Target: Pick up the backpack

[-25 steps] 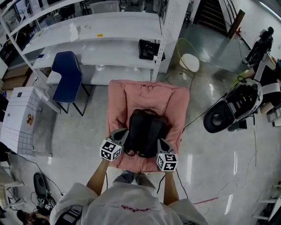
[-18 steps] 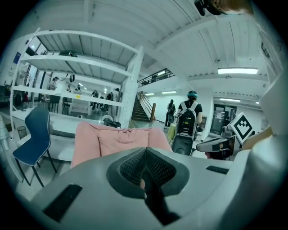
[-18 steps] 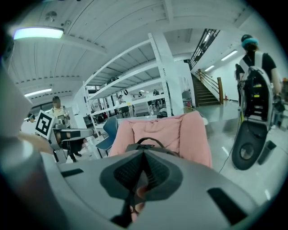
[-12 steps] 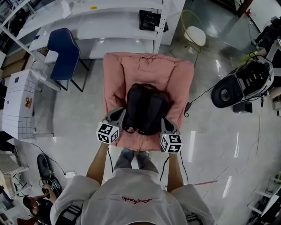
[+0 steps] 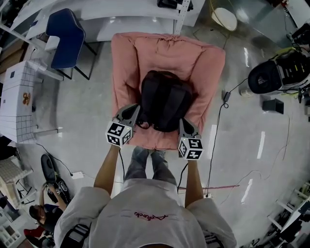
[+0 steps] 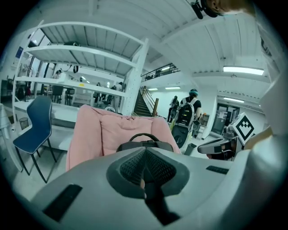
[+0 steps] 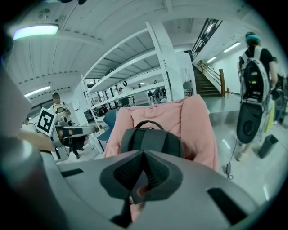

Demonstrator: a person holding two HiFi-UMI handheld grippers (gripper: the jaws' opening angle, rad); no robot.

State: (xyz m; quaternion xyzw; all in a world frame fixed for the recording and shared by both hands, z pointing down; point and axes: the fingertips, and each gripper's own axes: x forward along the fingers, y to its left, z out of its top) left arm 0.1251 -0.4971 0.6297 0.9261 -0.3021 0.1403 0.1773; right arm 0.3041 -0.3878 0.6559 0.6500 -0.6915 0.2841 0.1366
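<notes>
A black backpack (image 5: 164, 99) lies on the seat of a pink armchair (image 5: 164, 51), its carry handle toward the chair's back. My left gripper (image 5: 131, 112) sits at the backpack's near left corner, jaws shut with nothing in them. At the near right corner my right gripper (image 5: 185, 127) is shut too, and empty. In the left gripper view the backpack (image 6: 145, 144) shows just past the closed gripper (image 6: 145, 168). In the right gripper view the backpack (image 7: 150, 139) fills the space beyond the closed gripper (image 7: 144, 173). Whether either gripper touches the bag I cannot tell.
A blue chair (image 5: 68, 34) and a white box (image 5: 17, 104) stand left of the armchair, with white shelving (image 5: 145, 9) behind. A black wheeled machine (image 5: 276, 72) and floor cables (image 5: 218, 131) lie to the right. A person (image 7: 254, 67) stands at the right in the right gripper view.
Both grippers have sunk lower beside the backpack's near corners and stayed shut. The head camera has moved closer over the armchair, which now looks larger.
</notes>
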